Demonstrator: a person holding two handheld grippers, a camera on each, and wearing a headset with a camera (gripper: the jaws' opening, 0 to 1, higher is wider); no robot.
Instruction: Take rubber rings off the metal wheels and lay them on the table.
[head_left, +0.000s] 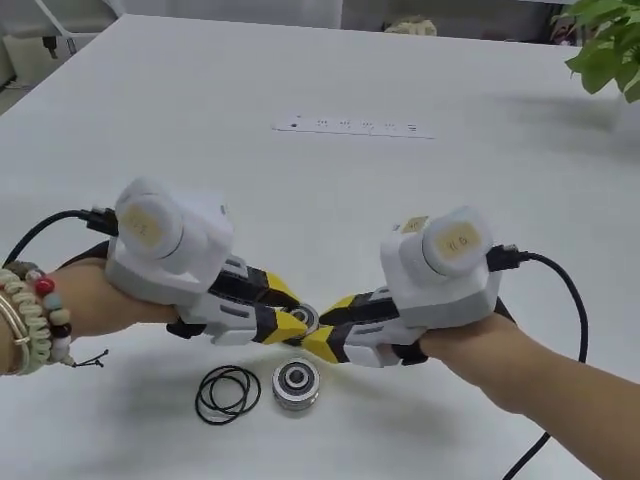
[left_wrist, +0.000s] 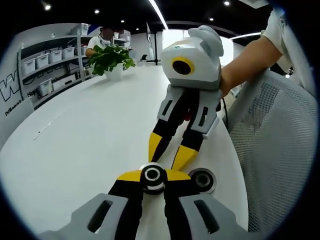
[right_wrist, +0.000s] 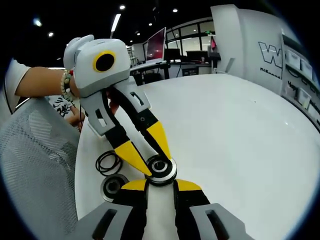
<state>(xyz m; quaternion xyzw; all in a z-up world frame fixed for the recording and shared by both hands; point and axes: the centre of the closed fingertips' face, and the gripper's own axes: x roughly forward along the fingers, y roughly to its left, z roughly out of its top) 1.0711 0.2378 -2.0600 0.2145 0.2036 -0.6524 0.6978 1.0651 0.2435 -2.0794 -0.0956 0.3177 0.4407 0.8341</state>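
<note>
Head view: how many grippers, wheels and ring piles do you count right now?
Grippers: 2, left gripper and right gripper
Wheels: 2, one held between the grippers, one on the table
Ring pile: 1, rings overlap, number unclear
Total: 5

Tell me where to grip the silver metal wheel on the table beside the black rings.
Take the silver metal wheel by its outer rim, tool jaws straddling the diameter, coming down from above: it seems to lie flat on the white table, hub up. Keep to the side away from the black rubber rings close beside it.
</note>
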